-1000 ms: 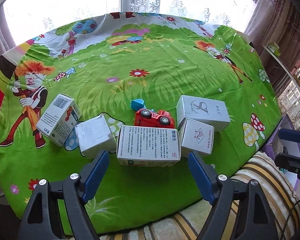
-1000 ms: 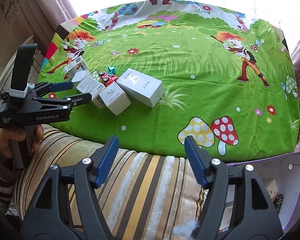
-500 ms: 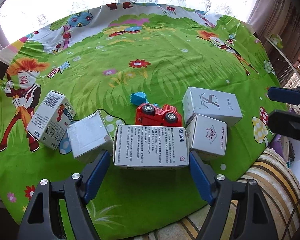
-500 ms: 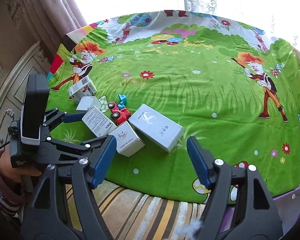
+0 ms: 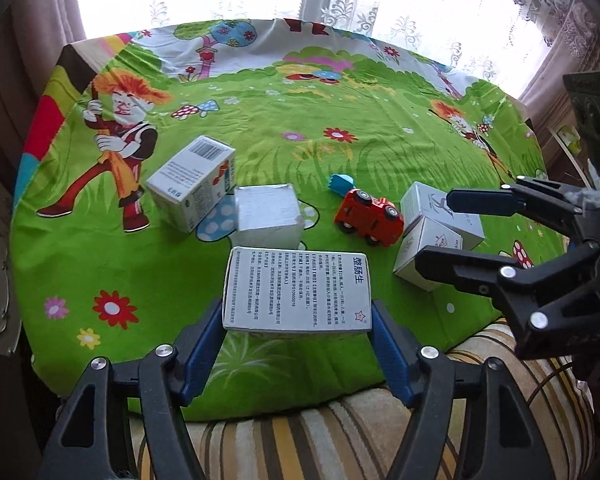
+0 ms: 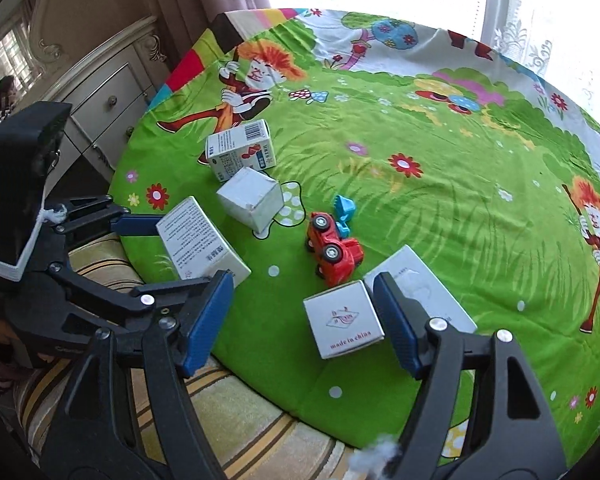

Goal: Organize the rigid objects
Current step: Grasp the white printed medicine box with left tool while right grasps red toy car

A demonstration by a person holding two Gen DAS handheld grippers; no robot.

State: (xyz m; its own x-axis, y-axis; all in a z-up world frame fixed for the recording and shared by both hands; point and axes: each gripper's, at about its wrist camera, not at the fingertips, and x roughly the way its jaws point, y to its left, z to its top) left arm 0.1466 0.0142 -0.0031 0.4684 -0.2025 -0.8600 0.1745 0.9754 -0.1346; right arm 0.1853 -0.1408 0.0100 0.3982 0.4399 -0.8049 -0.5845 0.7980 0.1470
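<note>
Only the right wrist view shows a dresser (image 6: 100, 92), beyond left tongs (image 6: 180, 252) pinching the text-printed box (image 6: 200, 240); right tongs (image 6: 300, 320) spread.

daylight is pouring through the lace curtain (image 5: 340, 4), blowing the window out to white, while fisheye distortion is bending the cloth's (image 6: 440, 208) edges and darkening both frames' corners.

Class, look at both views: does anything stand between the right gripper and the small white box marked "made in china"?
Nothing visible does. The right gripper hangs open near the small white "made in china" box, which sits by its right finger. The red toy truck and larger white box lie beyond it.
</note>
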